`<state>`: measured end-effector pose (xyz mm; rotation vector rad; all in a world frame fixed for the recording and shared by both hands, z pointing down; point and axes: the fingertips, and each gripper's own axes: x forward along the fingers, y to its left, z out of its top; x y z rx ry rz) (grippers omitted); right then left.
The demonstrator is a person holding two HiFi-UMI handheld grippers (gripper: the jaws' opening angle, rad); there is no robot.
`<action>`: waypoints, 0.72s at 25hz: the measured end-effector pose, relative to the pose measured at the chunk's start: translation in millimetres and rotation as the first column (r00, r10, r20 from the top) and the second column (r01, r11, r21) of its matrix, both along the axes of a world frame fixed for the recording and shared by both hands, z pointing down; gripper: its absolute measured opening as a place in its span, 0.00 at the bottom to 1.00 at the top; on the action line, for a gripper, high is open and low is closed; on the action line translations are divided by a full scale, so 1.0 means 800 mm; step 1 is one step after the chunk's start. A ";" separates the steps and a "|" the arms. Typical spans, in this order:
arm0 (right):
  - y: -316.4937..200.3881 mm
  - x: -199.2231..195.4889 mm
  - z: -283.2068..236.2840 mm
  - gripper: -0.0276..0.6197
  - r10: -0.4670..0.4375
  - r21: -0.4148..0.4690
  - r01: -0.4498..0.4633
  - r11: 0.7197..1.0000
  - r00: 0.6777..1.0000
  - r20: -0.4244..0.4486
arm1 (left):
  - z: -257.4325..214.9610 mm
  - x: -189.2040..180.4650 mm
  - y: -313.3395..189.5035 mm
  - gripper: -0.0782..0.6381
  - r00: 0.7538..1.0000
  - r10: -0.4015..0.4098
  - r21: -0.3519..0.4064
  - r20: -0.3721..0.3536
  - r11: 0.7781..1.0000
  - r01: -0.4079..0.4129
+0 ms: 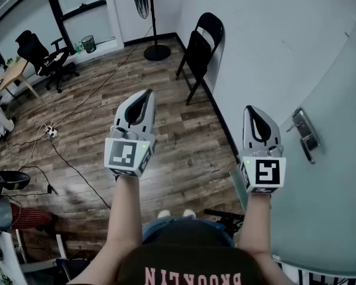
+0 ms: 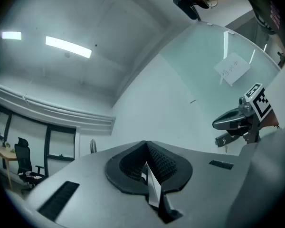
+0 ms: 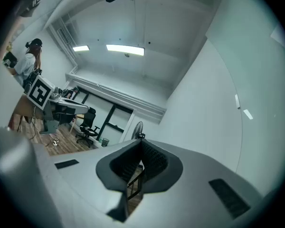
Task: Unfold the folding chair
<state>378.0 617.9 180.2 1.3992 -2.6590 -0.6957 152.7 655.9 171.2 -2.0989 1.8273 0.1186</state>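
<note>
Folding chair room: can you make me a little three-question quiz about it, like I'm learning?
1. In the head view, what stands just left of the folding chair? A: fan; B: ladder; C: bicycle.
2. True or false: a gripper is holding the chair.
3. Fill in: the left gripper and right gripper both have jaws ____.
Key: 1 A; 2 false; 3 shut.

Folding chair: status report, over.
Left gripper shut, empty. Right gripper shut, empty. Folding chair folded against wall, untouched. Fan stands beside it.
</note>
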 end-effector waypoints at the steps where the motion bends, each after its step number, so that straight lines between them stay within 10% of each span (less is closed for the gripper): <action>1: -0.001 0.003 -0.001 0.04 -0.001 0.009 0.001 1.000 1.000 0.001 | -0.001 0.002 0.000 0.11 1.000 -0.009 0.008 0.005 1.000 0.009; 7: -0.003 0.035 0.011 0.04 0.023 -0.005 -0.023 1.000 1.000 0.020 | 0.023 0.022 -0.013 0.11 0.992 -0.084 -0.076 0.097 0.993 0.091; 11: -0.001 0.053 0.020 0.04 0.009 -0.035 -0.007 0.999 0.998 0.067 | 0.029 0.038 -0.014 0.12 0.999 -0.047 -0.105 0.021 0.993 0.049; 13: -0.003 0.060 0.025 0.07 -0.007 -0.073 0.016 0.997 0.993 0.115 | 0.027 0.051 -0.014 0.28 1.000 -0.002 -0.108 -0.002 0.994 0.002; 15: -0.007 0.061 0.031 0.54 -0.030 -0.123 0.050 0.991 0.986 0.161 | 0.030 0.063 -0.018 0.72 0.999 0.034 -0.127 -0.014 0.991 -0.036; 18: -0.019 0.063 0.040 0.77 -0.016 -0.150 0.044 0.988 0.982 0.186 | 0.037 0.066 -0.028 0.88 0.999 0.023 -0.149 -0.026 0.988 -0.027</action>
